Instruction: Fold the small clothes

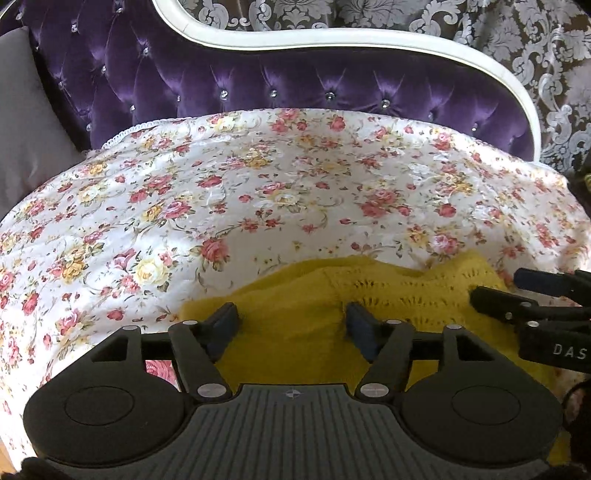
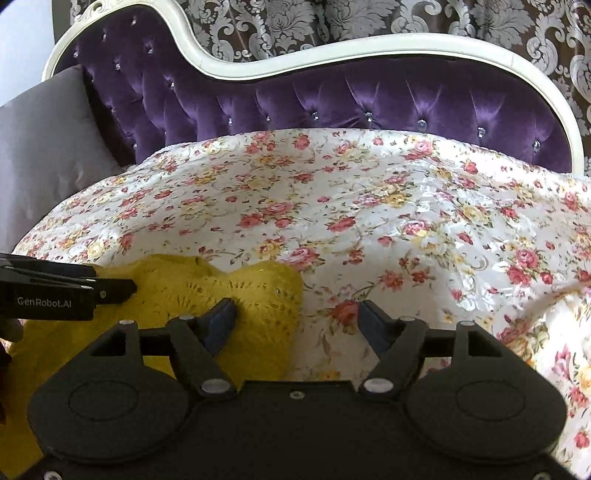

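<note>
A floral quilted cover (image 1: 258,192) spreads across the centre of both views, white with red and yellow roses. A purple tufted backrest (image 1: 295,88) with crystal buttons runs along the upper part of the frame, edged by a curved white frame (image 1: 332,38). A grey cushion (image 2: 40,147) sits at the left edge. A brown-and-silver damask curtain (image 2: 369,18) fills the top.

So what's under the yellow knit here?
The yellow knit lies on the floral bedspread, which shows all around it. Whatever is directly beneath the knit is covered; nothing else is visible there.
</note>
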Demonstrator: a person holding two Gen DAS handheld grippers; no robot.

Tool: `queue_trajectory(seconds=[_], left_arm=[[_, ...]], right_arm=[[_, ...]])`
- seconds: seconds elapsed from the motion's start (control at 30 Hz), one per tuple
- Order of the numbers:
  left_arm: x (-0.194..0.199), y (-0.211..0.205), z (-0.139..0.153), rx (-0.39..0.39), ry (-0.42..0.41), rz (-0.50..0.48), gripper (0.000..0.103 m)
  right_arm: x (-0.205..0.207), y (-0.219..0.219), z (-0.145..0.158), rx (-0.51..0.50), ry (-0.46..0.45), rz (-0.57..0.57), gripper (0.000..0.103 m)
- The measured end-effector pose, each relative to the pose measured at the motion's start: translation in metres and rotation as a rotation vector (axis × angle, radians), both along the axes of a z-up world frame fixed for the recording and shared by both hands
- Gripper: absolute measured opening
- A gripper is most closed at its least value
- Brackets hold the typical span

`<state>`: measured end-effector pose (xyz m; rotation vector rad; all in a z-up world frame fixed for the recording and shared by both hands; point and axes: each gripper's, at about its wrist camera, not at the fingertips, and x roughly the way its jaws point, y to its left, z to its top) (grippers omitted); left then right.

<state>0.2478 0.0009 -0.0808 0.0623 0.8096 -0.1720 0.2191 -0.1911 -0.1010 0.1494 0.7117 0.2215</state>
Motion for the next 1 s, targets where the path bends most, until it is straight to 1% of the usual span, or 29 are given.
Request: queue_trajectory(seconds=[0.17, 0.27, 0.73, 0.87, 0.93, 1.0], left_arm=[[0.001, -0.001, -0.004, 0.009, -0.009, 0.007, 0.072], [0.001, -0.002, -0.006, 0.012, -0.018, 0.01, 0.074], [0.002, 0.0, -0.008, -0.009, -0.017, 0.026, 0.076], [0.004, 0.003, -0.009, -0.023, -0.017, 0.028, 0.079], [0.005, 0.006, -0.006, -0.04, -0.016, 0.037, 0.079], [0.005, 0.008, 0.001, -0.041, -0.018, 0.054, 0.079]], right_arm=[[0.0, -0.001, -0.004, 0.005, -0.001, -0.015, 0.079], [-0.001, 0.0, -0.005, -0.003, -0.011, -0.018, 0.079], [-0.002, 0.003, -0.006, -0.032, -0.022, -0.029, 0.083], [-0.001, 0.002, -0.005, -0.031, -0.019, -0.036, 0.086], [0.0, -0.001, -0.003, -0.018, -0.014, -0.045, 0.086], [-0.002, -0.004, 0.005, -0.011, -0.027, -0.066, 0.086]])
